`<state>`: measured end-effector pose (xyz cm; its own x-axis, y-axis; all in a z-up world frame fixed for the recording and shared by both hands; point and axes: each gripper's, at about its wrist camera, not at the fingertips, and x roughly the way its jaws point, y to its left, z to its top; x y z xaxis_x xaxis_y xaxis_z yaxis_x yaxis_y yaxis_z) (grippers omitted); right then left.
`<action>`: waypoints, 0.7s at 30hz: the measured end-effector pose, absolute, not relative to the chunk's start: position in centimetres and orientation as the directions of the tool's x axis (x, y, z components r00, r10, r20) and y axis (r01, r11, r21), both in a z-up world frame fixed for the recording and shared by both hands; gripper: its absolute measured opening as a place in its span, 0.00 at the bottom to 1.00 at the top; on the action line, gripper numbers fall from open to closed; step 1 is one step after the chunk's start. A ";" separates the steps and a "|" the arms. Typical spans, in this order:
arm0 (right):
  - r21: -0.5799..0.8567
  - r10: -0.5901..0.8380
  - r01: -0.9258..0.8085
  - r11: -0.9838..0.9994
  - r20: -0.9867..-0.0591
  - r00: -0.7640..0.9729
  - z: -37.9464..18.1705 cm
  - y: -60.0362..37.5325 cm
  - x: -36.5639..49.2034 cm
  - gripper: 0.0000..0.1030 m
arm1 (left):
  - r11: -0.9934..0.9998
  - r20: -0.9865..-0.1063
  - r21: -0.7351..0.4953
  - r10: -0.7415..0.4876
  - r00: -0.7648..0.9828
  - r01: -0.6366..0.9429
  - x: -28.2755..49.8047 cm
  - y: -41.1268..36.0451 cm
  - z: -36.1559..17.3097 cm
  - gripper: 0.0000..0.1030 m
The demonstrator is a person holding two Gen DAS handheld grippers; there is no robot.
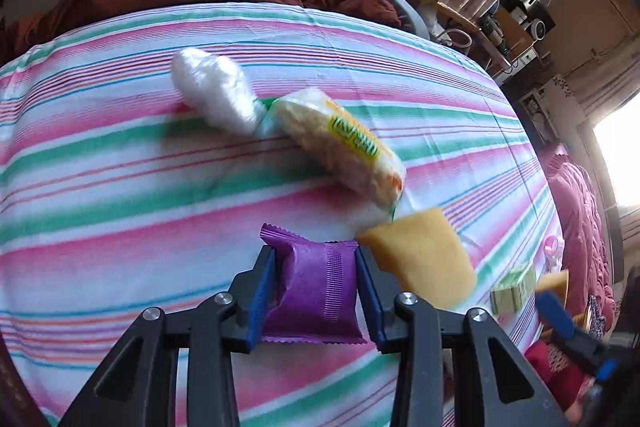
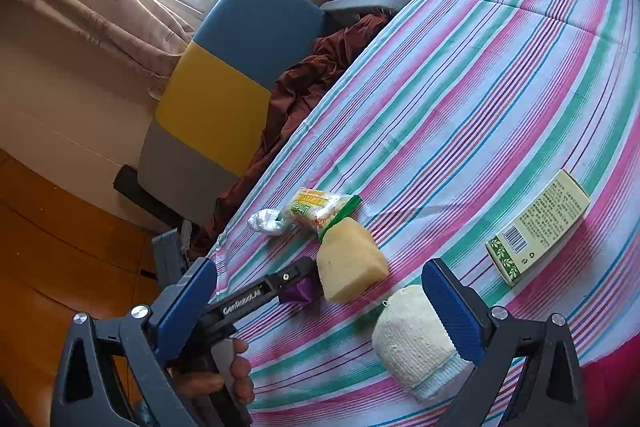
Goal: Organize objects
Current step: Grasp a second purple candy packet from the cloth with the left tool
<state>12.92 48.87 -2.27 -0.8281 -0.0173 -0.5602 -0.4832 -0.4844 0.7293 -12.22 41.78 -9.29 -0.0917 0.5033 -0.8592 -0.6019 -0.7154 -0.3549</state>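
**Purple packet pinched, sorting the bed pile**

Purple crinkly foil snack packet (image 1: pixel 316 291) is what I've got right now, clamped between the blue pads of my left gripper (image 1: pixel 315 293), low over the near part of the striped bedsheet (image 1: pixel 120 187). Fingers are narrowed onto its two side edges, and the wrapper buckles a bit there. I'd guess it's light, puffy and a little slick, so squeezing the middle of the pack rather than the crimped ends seems right, and not too hard in case whatever's inside crumbles.

Just right of it sits a yellow wedge-shaped sponge (image 1: pixel 424 259), close but I can't tell if it's touching. Farther off lies a clear-wrapped pack of pale noodles with a yellow-green label (image 1: pixel 344 147), with a white fluffy bundle (image 1: pixel 212 91) at its far-left end.

My right gripper (image 2: pixel 320 311) hangs with its fingers spread wide, holding nothing, over a cream knitted glove (image 2: pixel 412 339). A pale green printed carton (image 2: pixel 540 227) lies to the right, well apart.
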 end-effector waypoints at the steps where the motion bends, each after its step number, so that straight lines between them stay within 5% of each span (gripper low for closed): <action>1: 0.731 -0.014 -0.484 -0.481 -0.559 -0.829 -2.3 48.9 13.0 1.00 | -0.714 -0.860 -0.336 0.498 -0.108 -0.614 -11.5 40.9 -9.3 0.37; 9: 0.731 -0.003 -0.504 -0.460 -0.569 -0.822 -2.5 49.2 13.2 1.00 | -0.666 -0.833 -0.163 0.489 -0.261 -0.728 -3.0 34.2 -9.7 0.32; 15: 0.672 0.014 -0.544 -0.502 -0.623 -0.782 -2.3 48.7 12.5 1.00 | -0.653 -0.812 -0.164 0.515 -0.274 -0.739 -1.8 33.1 -9.3 0.31; 21: 0.734 0.405 -0.632 -0.248 -0.514 -0.756 -0.6 51.9 21.7 1.00 | -0.648 -0.802 -0.179 0.532 -0.272 -0.740 -1.6 32.6 -9.4 0.31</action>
